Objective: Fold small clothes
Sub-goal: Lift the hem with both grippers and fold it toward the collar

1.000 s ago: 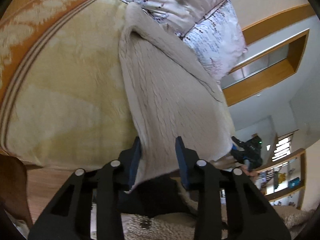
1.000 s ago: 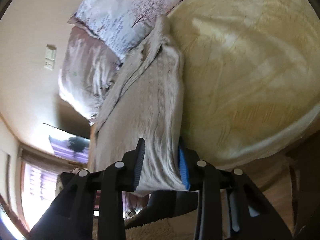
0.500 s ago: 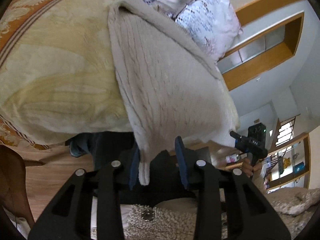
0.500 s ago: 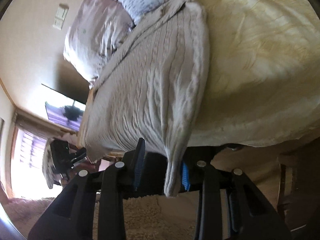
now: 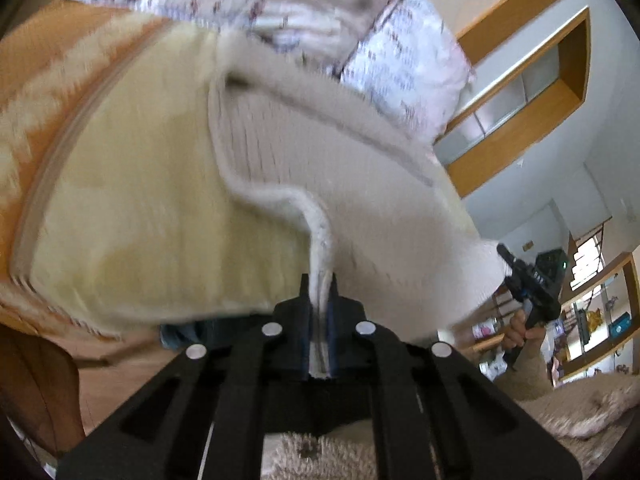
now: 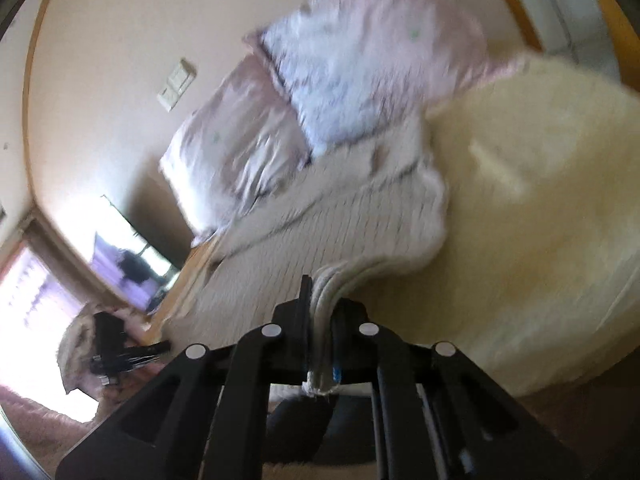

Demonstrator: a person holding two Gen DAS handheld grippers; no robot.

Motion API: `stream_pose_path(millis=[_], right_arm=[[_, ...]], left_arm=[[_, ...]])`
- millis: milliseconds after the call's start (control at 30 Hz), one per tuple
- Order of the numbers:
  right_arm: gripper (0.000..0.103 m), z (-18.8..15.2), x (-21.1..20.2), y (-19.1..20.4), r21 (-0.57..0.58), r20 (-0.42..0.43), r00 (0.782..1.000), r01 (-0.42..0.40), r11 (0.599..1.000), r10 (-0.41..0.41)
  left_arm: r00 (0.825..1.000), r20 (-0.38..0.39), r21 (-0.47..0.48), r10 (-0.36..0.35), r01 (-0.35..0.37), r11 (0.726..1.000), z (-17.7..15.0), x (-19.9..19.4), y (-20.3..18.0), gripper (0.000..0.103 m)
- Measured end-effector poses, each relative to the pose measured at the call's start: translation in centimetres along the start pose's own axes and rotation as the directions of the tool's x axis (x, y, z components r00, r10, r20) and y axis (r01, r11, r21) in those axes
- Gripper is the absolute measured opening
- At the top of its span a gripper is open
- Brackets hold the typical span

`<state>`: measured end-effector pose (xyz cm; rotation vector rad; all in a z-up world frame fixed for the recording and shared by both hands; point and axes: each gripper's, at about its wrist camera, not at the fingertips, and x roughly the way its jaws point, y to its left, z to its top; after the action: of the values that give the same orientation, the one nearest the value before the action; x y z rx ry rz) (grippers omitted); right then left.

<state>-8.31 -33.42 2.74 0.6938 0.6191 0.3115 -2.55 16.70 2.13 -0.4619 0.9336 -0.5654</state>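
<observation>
Knitwear first: a cream cable-knit sweater (image 5: 344, 168) lies on the yellow blanket (image 5: 132, 216) that covers the bed, its far end toward the floral pillows (image 5: 320, 12); its near hem hangs past the blanket's edge toward me. My left gripper (image 5: 320, 304) has just been closing, and its jaws now clamp one corner of that hem; the fabric edge stands pinched between the blue pads and rises in a narrow ridge from the jaws. My right gripper (image 6: 322, 312) has likewise just been closing; its jaws pinch the opposite corner, several layers of knit showing as a bundle between them. In the left wrist view my right gripper appears at the far side of the hem, held in my hand (image 5: 516, 330); in the right wrist view my left gripper (image 6: 120, 350) shows at the lower left, blurred. Sweater body spans between the two grips, slack and creased near each corner. Both views are motion-blurred. Beyond the bed: wooden shelving (image 5: 532, 92) on the wall; a wall switch (image 6: 176, 84); a bright window (image 6: 36, 300).
</observation>
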Motion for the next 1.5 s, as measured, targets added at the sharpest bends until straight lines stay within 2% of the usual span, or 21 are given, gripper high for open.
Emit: stream_pose_path(millis=[100,267,400,533,700,733,767,800,867,967,1033,1100,1133,1167,1200,1233,1367,1500], right_arm=[[0.008,1.0,-0.1,1.0,-0.056,0.079,0.995,0.068,0.996,-0.063],[0.008,2.7,0.7,2.3,-0.137,0.148,0.985,0.110,0.984,-0.089],[0.008,4.4,1.8,3.8,-0.200,0.205,0.971,0.165,0.966,-0.123],[0.008,6.2,2.3,4.5,-0.230,0.266,0.953,0.211,0.950,-0.147],[0.008,7.9,3.5,4.7,-0.228,0.298,0.942,0.227,0.947,-0.154],[0.008,8.3,3.9,4.7,-0.227,0.298,0.942,0.227,0.947,-0.154],[0.008,8.6,4.1,4.7,-0.226,0.299,0.941,0.229,0.947,-0.156],[0.008,9.1,4.5,4.7,-0.225,0.297,0.942,0.230,0.947,-0.158],[0.008,9.8,5.3,4.7,-0.225,0.280,0.949,0.211,0.951,-0.145],[0.008,10.5,7.1,4.9,-0.235,0.260,0.953,0.217,0.948,-0.154],[0.008,11.1,8.3,4.9,-0.232,0.246,0.957,0.211,0.950,-0.152],[0.008,11.4,8.7,5.0,-0.234,0.243,0.958,0.211,0.949,-0.153],[0.008,11.5,8.9,4.9,-0.235,0.240,0.958,0.213,0.948,-0.156],[0.008,11.5,9.1,4.8,-0.234,0.237,0.959,0.214,0.948,-0.157],[0.008,11.5,9.2,4.7,-0.231,0.234,0.959,0.214,0.949,-0.160],[0.008,11.6,9.4,4.5,-0.226,0.226,0.960,0.218,0.950,-0.166],[0.008,11.6,9.7,3.9,-0.207,0.213,0.961,0.219,0.954,-0.175],[0.008,11.4,9.7,3.6,-0.194,0.203,0.963,0.218,0.957,-0.179]], left_arm=[[0.998,0.064,0.014,0.003,-0.004,1.000,2.1,-1.2,-0.4,0.006],[0.989,0.148,0.021,-0.007,0.004,1.000,5.9,-2.5,-1.4,0.006],[0.976,0.213,0.024,0.034,-0.040,0.999,9.5,-2.9,-1.6,0.006],[0.968,0.239,-0.003,0.079,-0.081,0.997,12.9,-2.4,-1.3,0.006],[0.952,0.281,-0.027,0.120,-0.117,0.993,16.3,-1.8,-0.9,0.005],[0.946,0.295,-0.030,0.134,-0.132,0.991,16.7,-1.9,-0.8,0.000],[0.931,0.322,-0.037,0.172,-0.169,0.985,17.4,-2.3,-0.7,0.000],[0.923,0.341,-0.049,0.180,-0.173,0.984,18.0,-2.6,-0.4,0.000],[0.917,0.358,-0.089,0.174,-0.152,0.984,19.3,-3.0,0.6,0.000],[0.928,0.323,-0.121,0.186,-0.154,0.981,20.6,-1.9,2.0,0.000],[0.963,0.238,-0.161,0.126,-0.089,0.983,20.5,-0.1,3.4,0.000],[0.982,0.167,-0.138,0.085,-0.062,0.989,19.5,1.3,3.4,0.002],[0.987,0.139,-0.118,0.085,-0.069,0.991,18.9,1.8,3.2,0.007],[0.990,0.112,-0.101,0.081,-0.069,0.992,18.3,2.2,3.0,0.027],[0.993,0.090,-0.102,0.071,-0.062,0.993,17.8,2.4,2.9,0.047],[0.997,0.066,-0.117,0.050,-0.042,0.992,17.2,2.7,2.8,0.053],[0.998,-0.044,-0.172,-0.040,0.032,0.985,16.5,4.8,2.3,0.055],[0.985,-0.163,-0.192,-0.059,0.027,0.981,16.1,7.0,0.7,0.055]])
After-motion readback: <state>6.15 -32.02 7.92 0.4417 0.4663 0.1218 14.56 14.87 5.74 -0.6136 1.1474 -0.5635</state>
